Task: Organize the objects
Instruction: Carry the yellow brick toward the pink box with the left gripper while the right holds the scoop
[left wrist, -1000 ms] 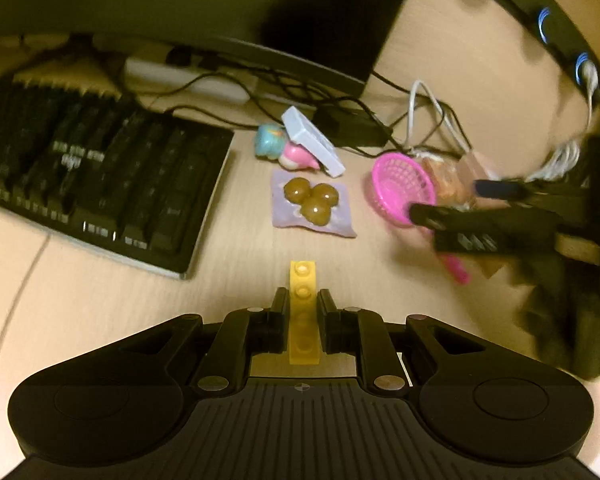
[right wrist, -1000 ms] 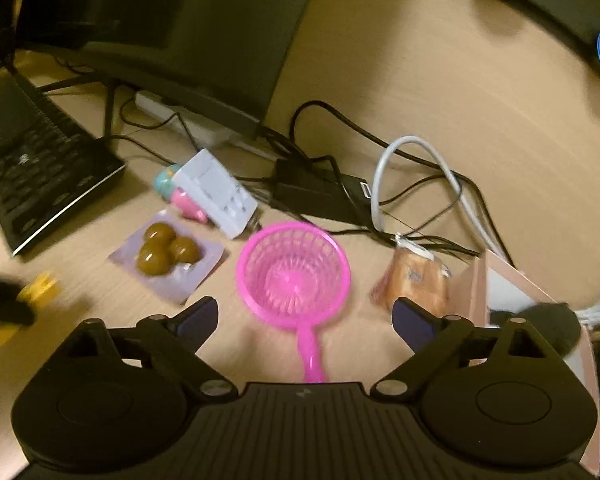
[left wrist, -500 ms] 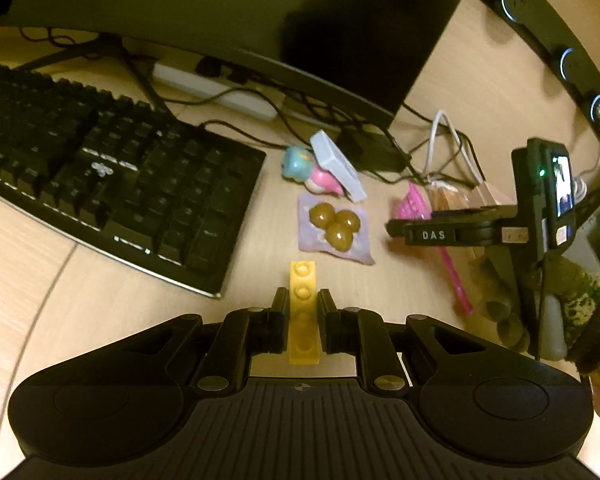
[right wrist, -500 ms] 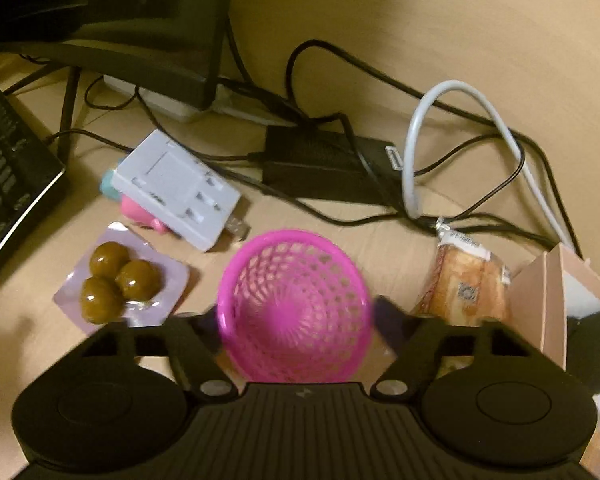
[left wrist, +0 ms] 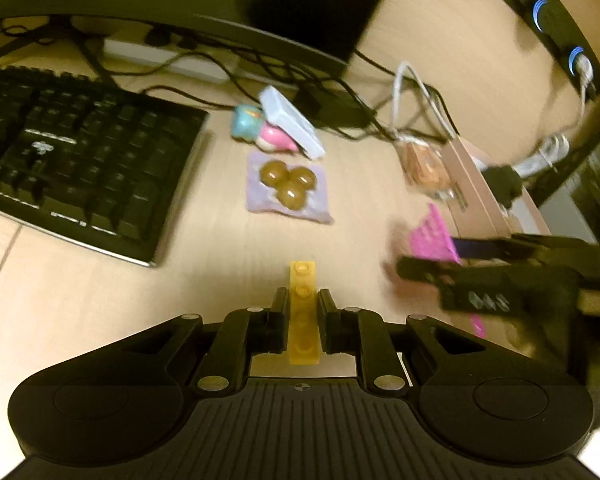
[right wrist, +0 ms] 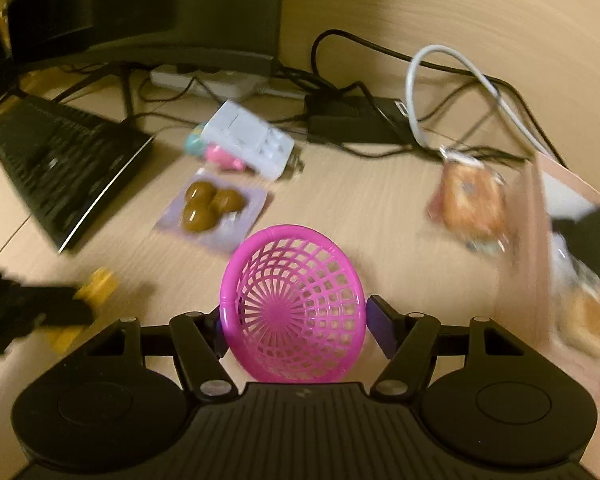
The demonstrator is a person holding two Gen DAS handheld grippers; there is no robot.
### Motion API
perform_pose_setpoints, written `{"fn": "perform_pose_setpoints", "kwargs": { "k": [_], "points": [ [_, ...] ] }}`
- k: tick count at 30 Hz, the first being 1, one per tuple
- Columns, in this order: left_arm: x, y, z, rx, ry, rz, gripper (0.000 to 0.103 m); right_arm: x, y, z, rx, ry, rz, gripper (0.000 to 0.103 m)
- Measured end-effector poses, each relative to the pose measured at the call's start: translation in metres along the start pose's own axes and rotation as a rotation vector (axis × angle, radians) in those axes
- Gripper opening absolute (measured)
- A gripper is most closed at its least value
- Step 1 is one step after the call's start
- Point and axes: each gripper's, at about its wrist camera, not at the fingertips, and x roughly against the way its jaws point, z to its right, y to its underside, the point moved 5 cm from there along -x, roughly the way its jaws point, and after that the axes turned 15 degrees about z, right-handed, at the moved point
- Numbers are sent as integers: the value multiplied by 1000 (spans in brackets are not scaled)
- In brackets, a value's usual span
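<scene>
Left wrist view has the left gripper (left wrist: 303, 316) clamped on a yellow studded brick (left wrist: 304, 312), which sticks out forward between the fingers, above the desk (left wrist: 100, 300). Off to the right in that same view the right gripper (left wrist: 432, 258) shows up pretty blurry, with the pink basket (left wrist: 434, 236) caught between its fingers.

Right wrist view is clearer on that: the right gripper's fingers are squeezed in against both sides of the pink mesh basket, which is tilted so its open mouth faces the camera. It's lifted off the desk, as far as the blur lets anyone tell.

Behind it on the desk sits a lilac packet with three brown balls (right wrist: 212, 210), a white plastic case (right wrist: 250, 138) leaning on a pink and teal toy (right wrist: 212, 150), and a wrapped bread snack (right wrist: 470, 204) next to a cardboard box (right wrist: 540, 240). Black keyboard (right wrist: 60, 160) on the left, tangle of cables (right wrist: 380, 92) along the back.
</scene>
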Motion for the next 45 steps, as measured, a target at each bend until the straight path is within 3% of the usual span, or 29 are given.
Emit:
{"fn": "perform_pose_setpoints", "kwargs": {
  "k": [6,14,26,34,45],
  "points": [
    [-5,13,34,-52,87,-60,17,65,31,23,-26,84,-34,68],
    [-19,28,95,-98,169,-100,17,114,60,80,-89,194,-56,68],
    [-33,53,182,-195,158,-183,17,147,93,142,-154,158,33,68],
    [-26,65,198,-268,134,-209,17,135,114,152,-186,128,25,68],
    [-31,62,228,-346,188,-206,17,165,109,178,-212,173,87,68]
  ]
}}
